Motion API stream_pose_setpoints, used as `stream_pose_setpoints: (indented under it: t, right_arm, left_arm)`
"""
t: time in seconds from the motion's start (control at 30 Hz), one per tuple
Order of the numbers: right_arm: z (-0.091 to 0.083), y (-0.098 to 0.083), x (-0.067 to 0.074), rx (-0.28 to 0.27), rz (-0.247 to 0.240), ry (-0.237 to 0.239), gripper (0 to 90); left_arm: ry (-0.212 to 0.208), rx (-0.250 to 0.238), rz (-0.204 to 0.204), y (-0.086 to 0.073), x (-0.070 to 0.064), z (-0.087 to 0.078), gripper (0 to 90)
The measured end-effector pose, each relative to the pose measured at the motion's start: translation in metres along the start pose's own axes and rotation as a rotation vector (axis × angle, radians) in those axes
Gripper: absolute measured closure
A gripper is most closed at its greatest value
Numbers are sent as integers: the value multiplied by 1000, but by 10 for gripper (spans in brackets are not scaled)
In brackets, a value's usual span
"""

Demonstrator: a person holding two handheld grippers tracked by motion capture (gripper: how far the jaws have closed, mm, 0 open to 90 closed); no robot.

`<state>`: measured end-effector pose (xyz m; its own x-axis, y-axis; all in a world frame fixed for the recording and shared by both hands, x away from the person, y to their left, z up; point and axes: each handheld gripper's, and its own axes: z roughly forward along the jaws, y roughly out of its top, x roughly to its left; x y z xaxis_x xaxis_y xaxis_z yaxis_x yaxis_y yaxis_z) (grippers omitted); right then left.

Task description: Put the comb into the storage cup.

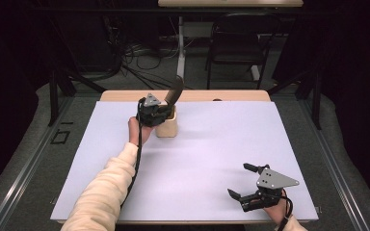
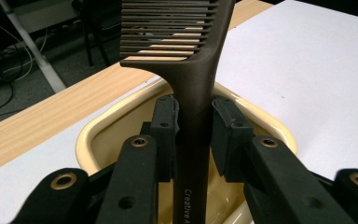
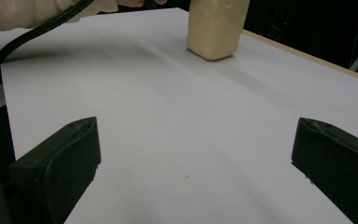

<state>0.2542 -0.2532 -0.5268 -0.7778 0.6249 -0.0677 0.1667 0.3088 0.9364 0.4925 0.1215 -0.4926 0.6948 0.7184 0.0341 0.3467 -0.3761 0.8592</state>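
A dark brown comb (image 1: 175,91) (image 2: 193,88) stands upright with its handle inside a cream holder cup (image 1: 167,126) (image 2: 93,135) at the back of the white mat. My left gripper (image 1: 160,111) (image 2: 193,126) is shut on the comb's handle just above the cup's rim. Teeth of the comb point up and left in the left gripper view. My right gripper (image 1: 244,180) (image 3: 196,154) rests near the mat's front right, open, with nothing between its jaws. The cup (image 3: 216,25) shows far off in the right gripper view.
A white mat (image 1: 197,159) covers a wooden table (image 1: 231,95). Beyond the table are a black chair (image 1: 236,43), a white table leg (image 1: 180,43) and cables on the floor. The left sleeve (image 1: 106,192) lies across the mat's left front.
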Motion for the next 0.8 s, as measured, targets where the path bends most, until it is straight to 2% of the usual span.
stream_pose_setpoints:
  t: [0.33,0.4,0.53,0.67,0.8]
  right_arm:
    - [0,0,0,0,2,1,8]
    - [0,0,0,0,0,1,8]
    - [0,0,0,0,1,1,8]
    - [0,0,0,2,1,2,8]
    - [0,0,0,8,0,0,8]
  left_arm:
    - [-5,13,8,0,-1,1,708]
    - [-10,0,5,1,-2,-1,606]
    - [-8,-25,0,4,-2,-9,475]
    - [-13,-39,0,8,-2,-17,385]
    - [-16,-29,8,12,-5,-25,303]
